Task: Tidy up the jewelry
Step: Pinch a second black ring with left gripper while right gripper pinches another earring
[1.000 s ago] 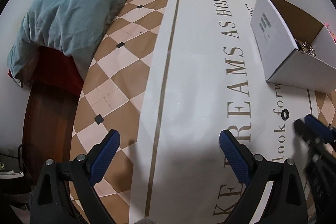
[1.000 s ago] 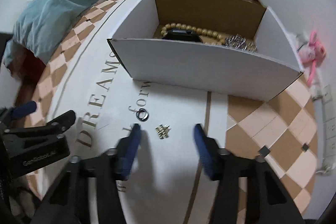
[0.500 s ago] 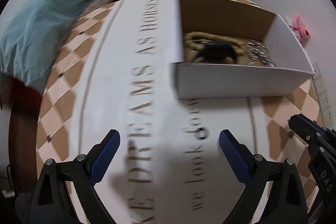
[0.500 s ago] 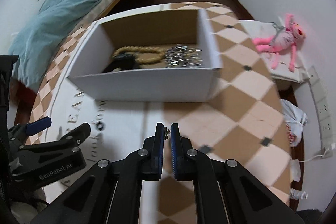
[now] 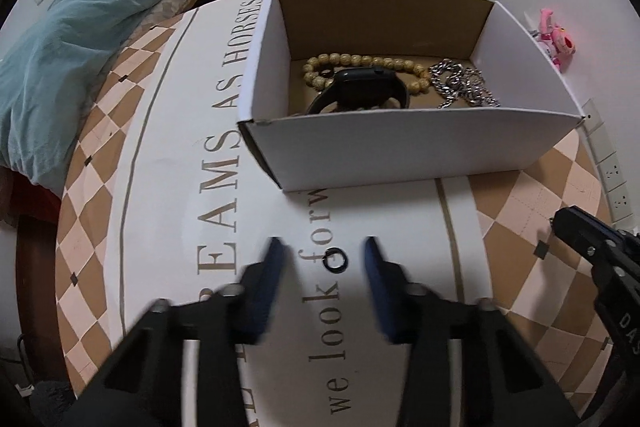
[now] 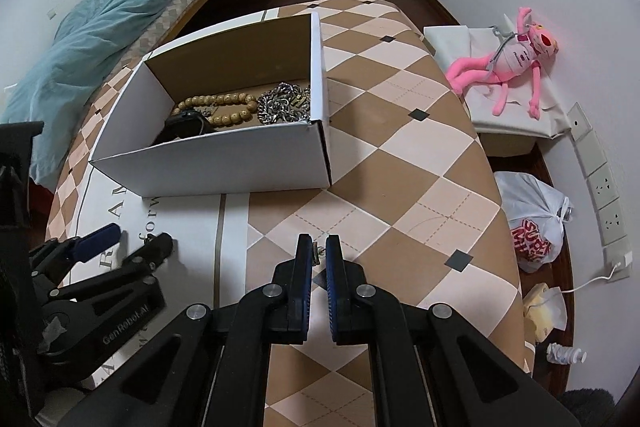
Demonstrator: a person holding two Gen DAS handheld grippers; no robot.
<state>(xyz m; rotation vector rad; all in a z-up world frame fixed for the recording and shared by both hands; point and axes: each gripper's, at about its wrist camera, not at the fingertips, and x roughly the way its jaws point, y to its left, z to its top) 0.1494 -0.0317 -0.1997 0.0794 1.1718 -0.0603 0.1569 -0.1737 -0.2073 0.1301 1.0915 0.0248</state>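
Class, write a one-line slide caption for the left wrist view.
Open left gripper straddles a small black ring on the lettered tablecloth, before a white cardboard box holding jewelry.

The left gripper is smeared by motion blur, so the outlines of its fingers are lost. Between the nearly closed fingers of the right gripper a small metal piece is glimpsed, too small to be identified. The watch is partly hidden behind the front wall of the box. The printed words on the tablecloth are covered in part by the box and cut off at the lower edge.
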